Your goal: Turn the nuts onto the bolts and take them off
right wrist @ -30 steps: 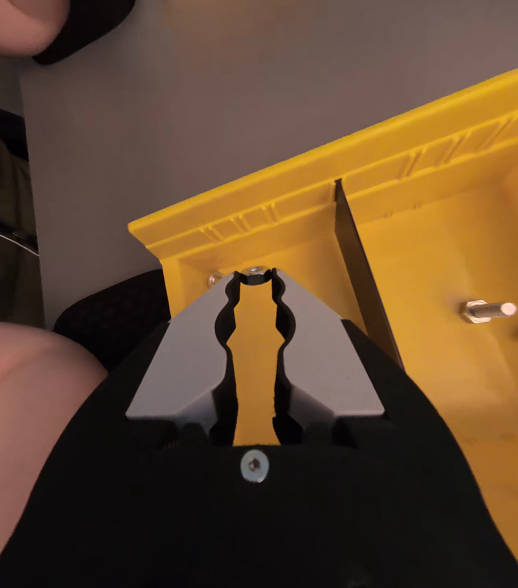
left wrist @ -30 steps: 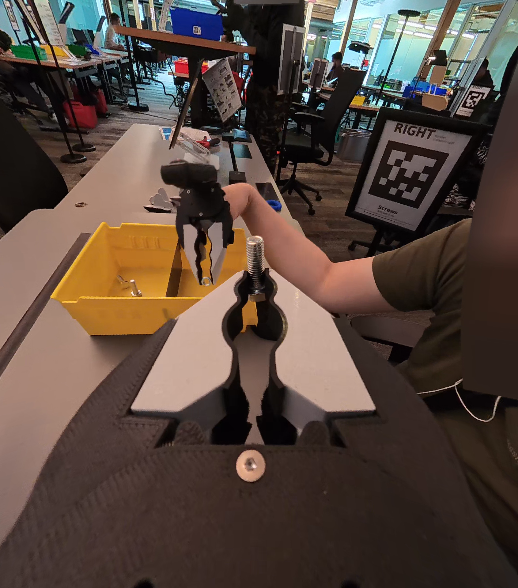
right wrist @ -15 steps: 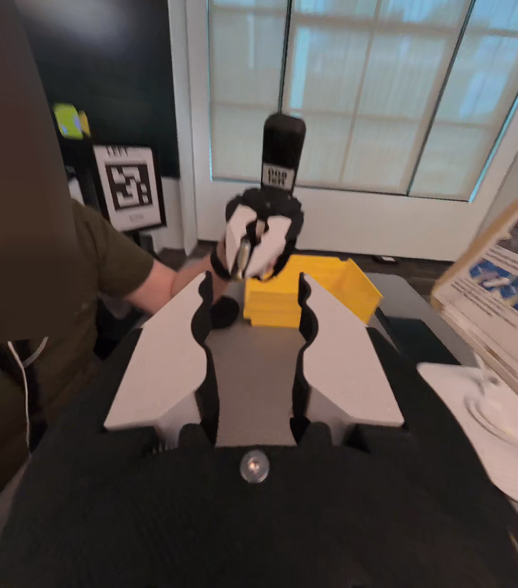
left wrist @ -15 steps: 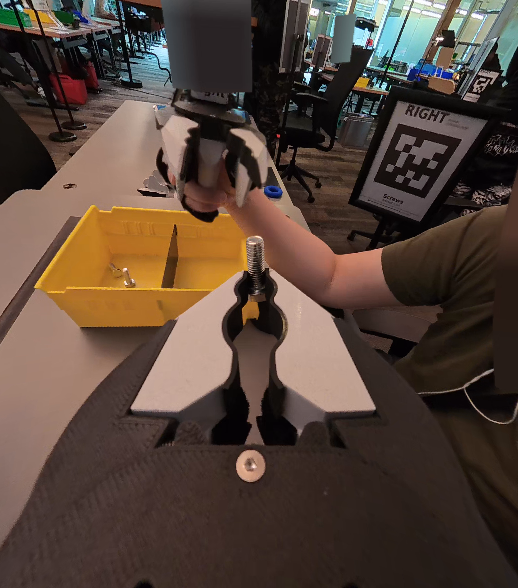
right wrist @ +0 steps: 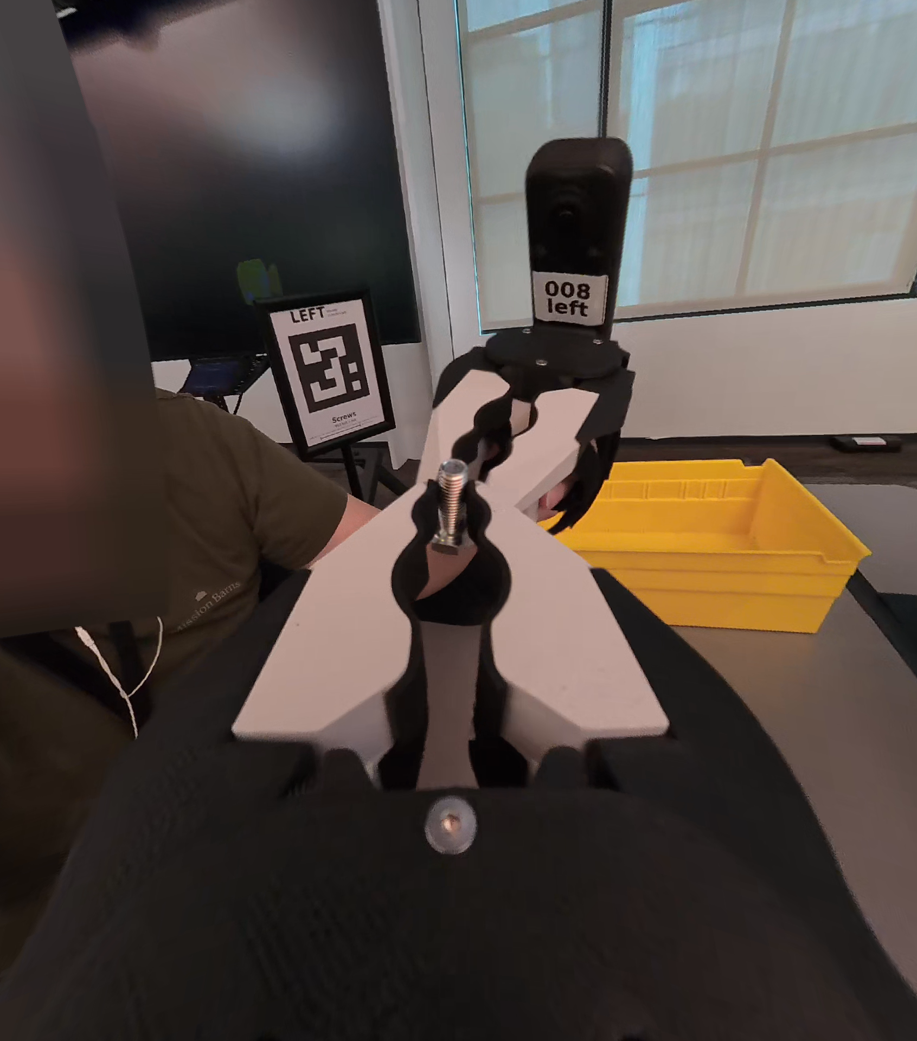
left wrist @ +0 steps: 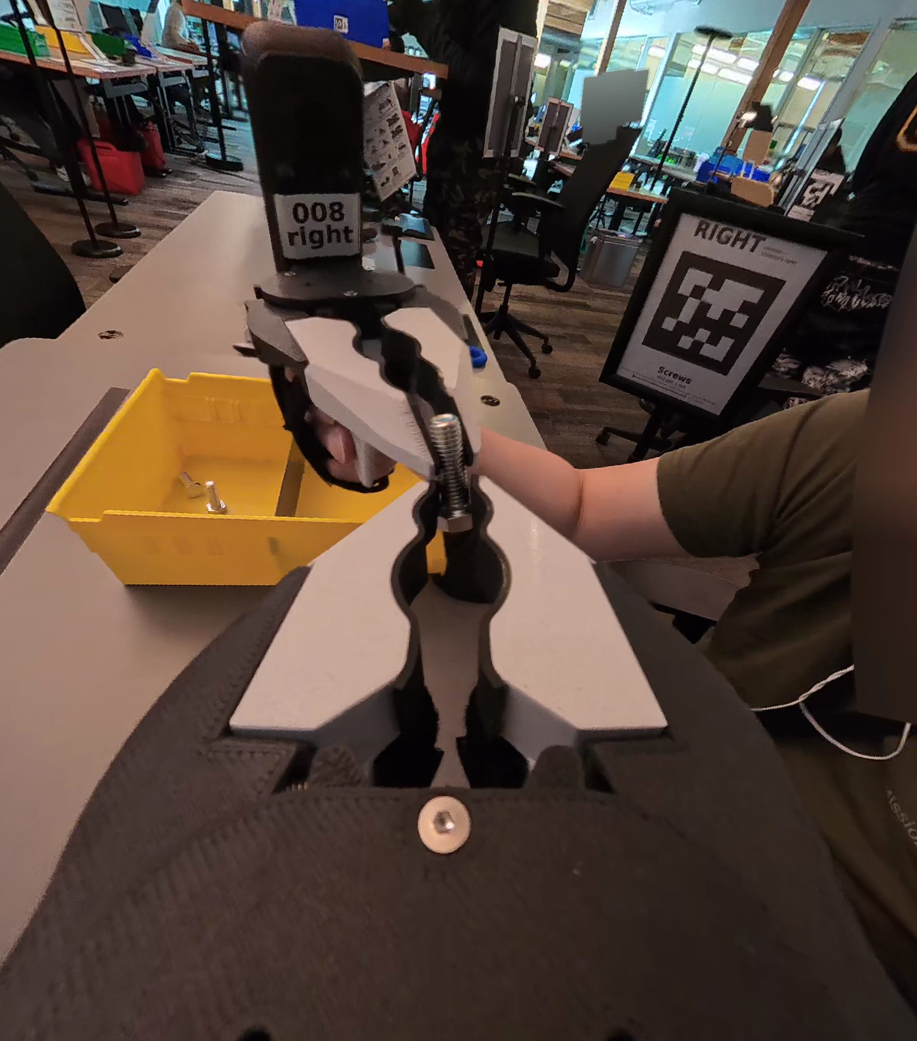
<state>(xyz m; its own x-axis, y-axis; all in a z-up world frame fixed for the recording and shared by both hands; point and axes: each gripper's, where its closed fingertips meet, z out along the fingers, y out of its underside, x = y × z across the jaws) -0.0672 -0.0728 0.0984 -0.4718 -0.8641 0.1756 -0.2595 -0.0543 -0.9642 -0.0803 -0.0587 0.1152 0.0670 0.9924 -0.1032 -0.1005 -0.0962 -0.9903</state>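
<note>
Jaws: the left gripper (left wrist: 453, 510) is clamped on the hex bolt (left wrist: 447, 467) just above its head, thread pointing up, centre of the left wrist frame. The right gripper (right wrist: 451, 510) has its jaws drawn nearly together around the threaded shank. You cannot tell from either view whether they pinch it or only flank it. No nut shows on the thread or at either tip.

Judgement: if you mean to start a nut, confirm you carry one before closing in. Keep the bolt upright and still with the left. Bring the right in square to the thread axis, because a tilted start will cross-thread. Work low.

Behind the bolt, left of centre, the yellow bin (left wrist: 208, 546) sits on the grey table (left wrist: 22, 648), with two loose bolts (left wrist: 212, 498) in its left compartment.
</note>
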